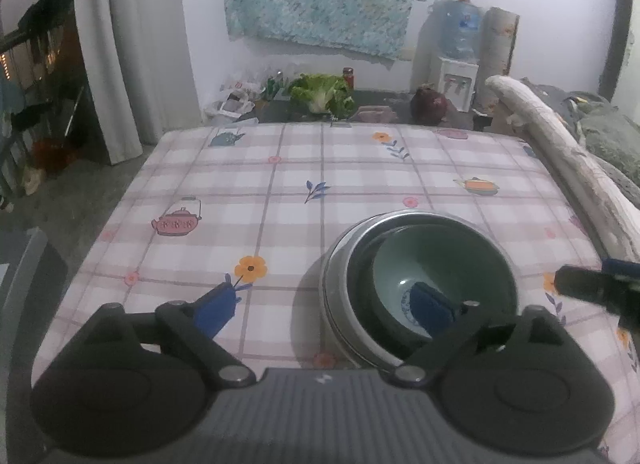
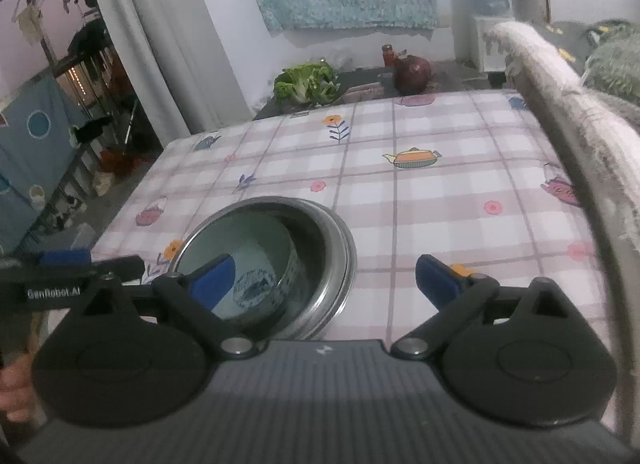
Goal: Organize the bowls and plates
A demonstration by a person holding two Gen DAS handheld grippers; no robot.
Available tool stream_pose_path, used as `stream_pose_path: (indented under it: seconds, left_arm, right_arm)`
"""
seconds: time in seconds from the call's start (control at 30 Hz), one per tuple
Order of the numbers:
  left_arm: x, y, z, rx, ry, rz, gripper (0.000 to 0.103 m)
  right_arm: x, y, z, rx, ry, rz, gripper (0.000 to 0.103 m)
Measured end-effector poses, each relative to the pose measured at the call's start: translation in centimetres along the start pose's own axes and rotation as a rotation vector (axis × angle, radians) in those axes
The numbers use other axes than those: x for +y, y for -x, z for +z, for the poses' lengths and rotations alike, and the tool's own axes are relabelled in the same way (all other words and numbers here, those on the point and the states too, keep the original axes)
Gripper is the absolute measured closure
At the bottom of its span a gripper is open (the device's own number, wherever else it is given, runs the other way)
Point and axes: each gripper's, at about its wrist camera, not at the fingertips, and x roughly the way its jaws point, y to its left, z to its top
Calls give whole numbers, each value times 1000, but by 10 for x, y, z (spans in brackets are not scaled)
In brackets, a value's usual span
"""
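Bowls sit nested on the checked tablecloth [image 1: 280, 167]: a pale green ceramic bowl [image 1: 416, 264] inside a steel bowl [image 1: 340, 288]; the left gripper [image 1: 326, 306] hangs over the stack's near left side, jaws spread wide and empty, its right finger over the ceramic bowl's hollow; the right gripper [image 2: 326, 278] hangs at the stack's near right, equally wide, gripping nothing; its left finger [image 2: 214, 280] hides part of the bowl's blue pattern; the stack's near rims are cut off by both gripper bodies.

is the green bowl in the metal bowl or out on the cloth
In. The green bowl sits nested inside the metal bowl, whose rim rings it in both wrist views.
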Motion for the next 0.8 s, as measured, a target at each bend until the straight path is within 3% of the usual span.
stream_pose_path:
  seconds: [0.17, 0.33, 0.8]
  left_arm:
    - [0, 22, -8, -48, 0, 2, 0]
    - [-1, 36, -20, -79, -7, 96, 0]
    - [2, 35, -51, 98, 13, 80, 0]
  right_arm:
    - [14, 23, -16, -12, 23, -19, 1]
    - [27, 40, -34, 2, 29, -49, 1]
    - [42, 58, -63, 30, 37, -133, 1]
